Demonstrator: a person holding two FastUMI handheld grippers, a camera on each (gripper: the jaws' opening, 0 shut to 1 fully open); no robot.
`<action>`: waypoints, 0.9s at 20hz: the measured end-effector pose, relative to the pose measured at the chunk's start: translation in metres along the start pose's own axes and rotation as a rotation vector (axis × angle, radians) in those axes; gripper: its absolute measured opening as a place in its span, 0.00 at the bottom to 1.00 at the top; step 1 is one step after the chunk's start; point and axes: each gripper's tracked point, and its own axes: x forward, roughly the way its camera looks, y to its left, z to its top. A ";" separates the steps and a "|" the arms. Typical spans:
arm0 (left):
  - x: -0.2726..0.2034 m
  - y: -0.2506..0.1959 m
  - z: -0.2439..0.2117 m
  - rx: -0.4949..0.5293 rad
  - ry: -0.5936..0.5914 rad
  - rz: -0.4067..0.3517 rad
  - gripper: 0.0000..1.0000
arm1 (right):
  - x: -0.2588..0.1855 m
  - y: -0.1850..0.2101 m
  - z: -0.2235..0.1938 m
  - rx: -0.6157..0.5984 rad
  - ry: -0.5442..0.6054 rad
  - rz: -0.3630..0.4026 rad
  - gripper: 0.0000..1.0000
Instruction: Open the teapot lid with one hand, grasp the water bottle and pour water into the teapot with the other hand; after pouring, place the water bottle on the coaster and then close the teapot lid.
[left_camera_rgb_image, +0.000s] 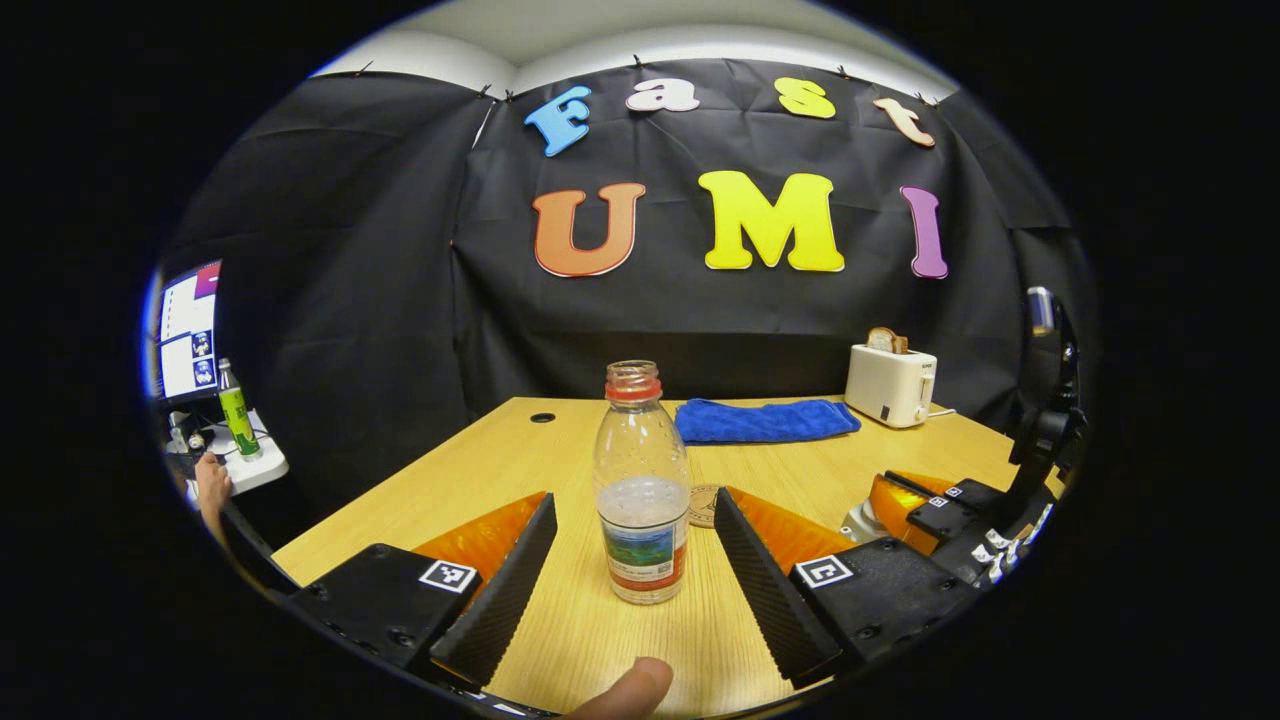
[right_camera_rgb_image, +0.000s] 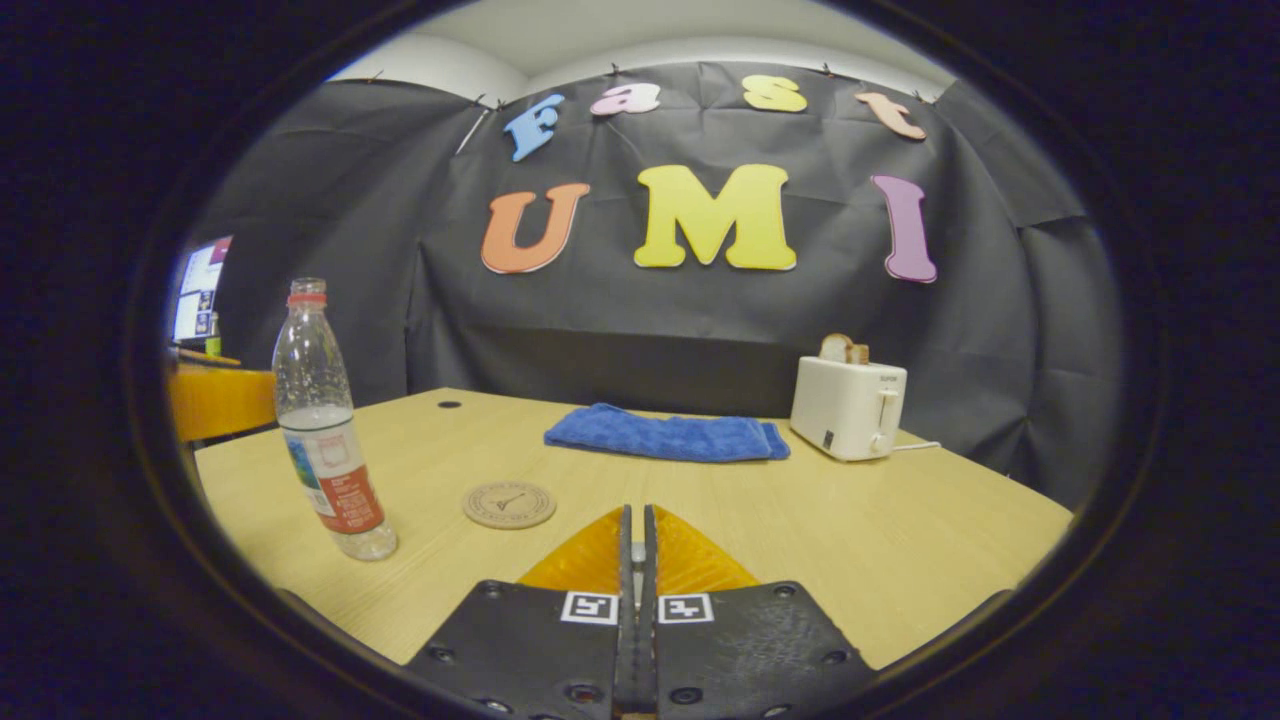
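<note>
While the water bottle (left_camera_rgb_image: 641, 485) stands upright and uncapped on the counter (left_camera_rgb_image: 560, 640), the left claw (left_camera_rgb_image: 634, 560) sits spread wide with one finger on either side of it, neither finger touching the plastic; the bracketing looks like the line-up for a grasp around the lower body, near the label, where a partly filled bottle would be steadiest to lift and tip. A fingertip of the person (left_camera_rgb_image: 628, 692) shows at the bottom edge of the left gripper view. Just behind the bottle lies the round coaster (right_camera_rgb_image: 509, 504), close enough that setting the bottle down on it after pouring should need only a short move. The right claw (right_camera_rgb_image: 636, 560) appears clenched in its own view, its fingers pressed together with a small pale piece between them near the tips; it is probably the lid's knob, though this cannot be told for certain. In the left gripper view the right claw lies low at the right, with a pale rounded thing (left_camera_rgb_image: 862, 520) under its tips that may be the teapot, too hidden to be sure. Farther back, well apart from the work, rest a folded blue towel (right_camera_rgb_image: 668, 437) and a toaster (right_camera_rgb_image: 848, 407) holding bread. Pouring has not begun.
</note>
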 end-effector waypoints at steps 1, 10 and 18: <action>0.003 -0.001 -0.002 0.003 -0.001 0.002 0.99 | -0.004 0.000 0.005 0.007 -0.015 0.013 0.00; 0.044 0.009 -0.036 0.001 -0.034 0.050 1.00 | -0.042 -0.042 0.031 -0.009 -0.103 -0.050 0.00; 0.063 0.004 -0.037 -0.005 -0.112 -0.010 0.99 | -0.052 -0.074 0.019 0.028 -0.068 -0.070 0.00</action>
